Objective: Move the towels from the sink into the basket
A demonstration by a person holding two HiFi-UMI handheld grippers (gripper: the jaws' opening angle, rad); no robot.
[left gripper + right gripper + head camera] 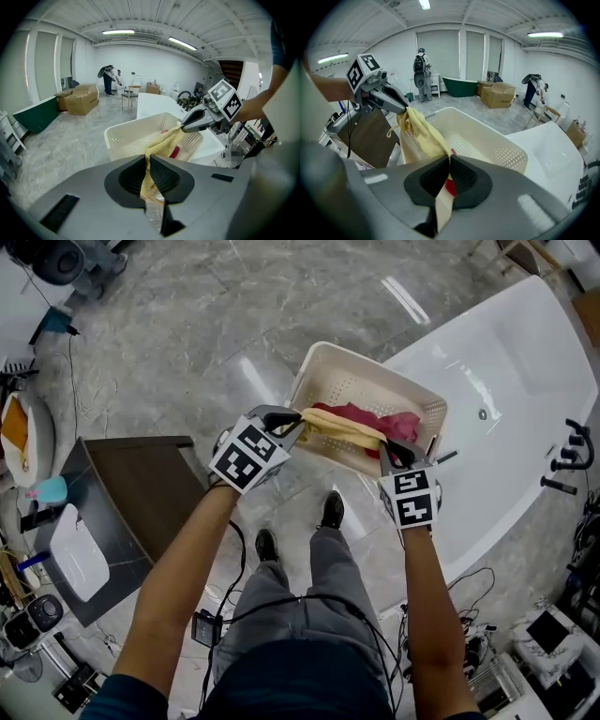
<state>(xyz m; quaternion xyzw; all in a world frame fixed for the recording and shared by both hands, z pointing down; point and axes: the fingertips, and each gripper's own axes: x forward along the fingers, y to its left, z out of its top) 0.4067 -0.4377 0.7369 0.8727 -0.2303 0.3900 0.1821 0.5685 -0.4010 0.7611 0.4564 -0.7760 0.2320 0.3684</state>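
Two-handed, clamping left claw (298,418) and right claw (389,448) onto yellow towel (342,429) ends, holding it stretched over basket (328,367) at frame centre.

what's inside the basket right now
A red towel lies in the basket. The yellow towel, held by the left gripper and right gripper, spans above it, hiding part of its floor.

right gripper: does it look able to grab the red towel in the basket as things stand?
Probably not yet. The right gripper is shut on the yellow towel, which the left gripper pinches too, stretched over the basket above the red towel. It would likely have to let go first.
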